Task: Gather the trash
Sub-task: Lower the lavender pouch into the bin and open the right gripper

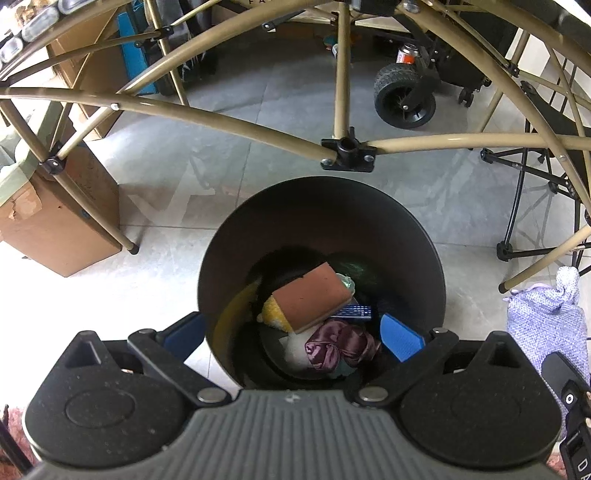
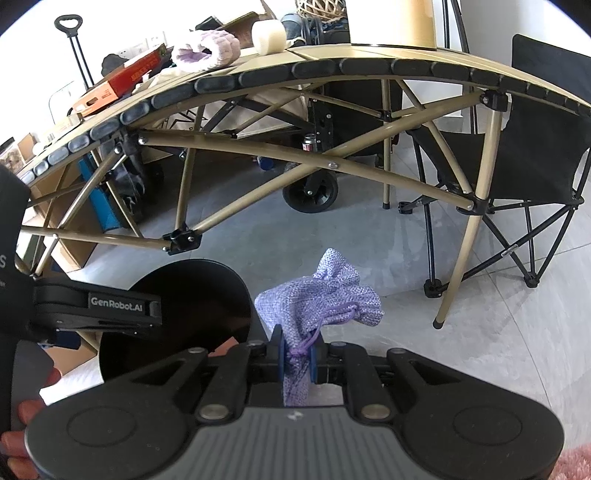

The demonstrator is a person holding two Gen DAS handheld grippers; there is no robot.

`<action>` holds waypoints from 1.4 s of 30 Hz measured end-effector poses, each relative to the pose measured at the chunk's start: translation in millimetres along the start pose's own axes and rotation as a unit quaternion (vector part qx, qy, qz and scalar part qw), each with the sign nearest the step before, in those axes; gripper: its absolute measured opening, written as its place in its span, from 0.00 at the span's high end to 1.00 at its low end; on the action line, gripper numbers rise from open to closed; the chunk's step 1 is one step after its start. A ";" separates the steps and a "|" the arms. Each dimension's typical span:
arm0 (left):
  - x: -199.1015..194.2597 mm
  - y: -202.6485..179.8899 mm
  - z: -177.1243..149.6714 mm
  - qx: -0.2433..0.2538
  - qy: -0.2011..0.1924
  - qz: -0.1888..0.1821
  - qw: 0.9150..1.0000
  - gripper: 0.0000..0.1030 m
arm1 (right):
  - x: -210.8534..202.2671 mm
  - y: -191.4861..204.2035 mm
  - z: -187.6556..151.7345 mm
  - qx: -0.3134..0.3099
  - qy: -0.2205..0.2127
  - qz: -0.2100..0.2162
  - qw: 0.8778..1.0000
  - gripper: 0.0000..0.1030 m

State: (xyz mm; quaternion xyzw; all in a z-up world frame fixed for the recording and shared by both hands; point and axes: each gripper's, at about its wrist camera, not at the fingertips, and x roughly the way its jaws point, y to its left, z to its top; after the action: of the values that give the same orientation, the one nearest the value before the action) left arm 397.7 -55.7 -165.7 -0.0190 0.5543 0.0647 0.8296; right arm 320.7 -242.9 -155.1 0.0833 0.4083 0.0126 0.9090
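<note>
A black round trash bin (image 1: pixel 321 221) stands on the floor below my left gripper (image 1: pixel 291 334), which is open and empty over its mouth. Inside lie a brown sponge (image 1: pixel 314 295), a yellow knit item (image 1: pixel 275 314), a blue patterned strip (image 1: pixel 354 311) and a purple satin scrunchie (image 1: pixel 340 347). My right gripper (image 2: pixel 297 360) is shut on a lilac drawstring pouch (image 2: pixel 332 299) and holds it in the air just right of the bin (image 2: pixel 207 302). The pouch also shows at the right edge of the left wrist view (image 1: pixel 546 317).
A tan folding table (image 2: pixel 332 59) spans above, its crossed legs (image 1: pixel 347 151) just beyond the bin. On it lie a fluffy slipper (image 2: pixel 207 50), a red box (image 2: pixel 122 83) and a white roll (image 2: pixel 269 35). Cardboard boxes (image 1: pixel 62 221) stand left, a wagon wheel (image 1: pixel 404 96) behind, a black folding chair (image 2: pixel 535 155) right.
</note>
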 end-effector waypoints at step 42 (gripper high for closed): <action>-35.0 152.5 -14.6 -0.092 -0.048 0.029 0.994 0.00 | 51.4 122.2 -2.1 -0.121 0.044 0.032 0.991 0.89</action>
State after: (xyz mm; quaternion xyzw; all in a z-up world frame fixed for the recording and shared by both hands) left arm 351.5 90.9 -132.8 -0.0762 0.5056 0.1405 0.8479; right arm 358.9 -117.5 -174.8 -0.0148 0.4406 0.0945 0.8926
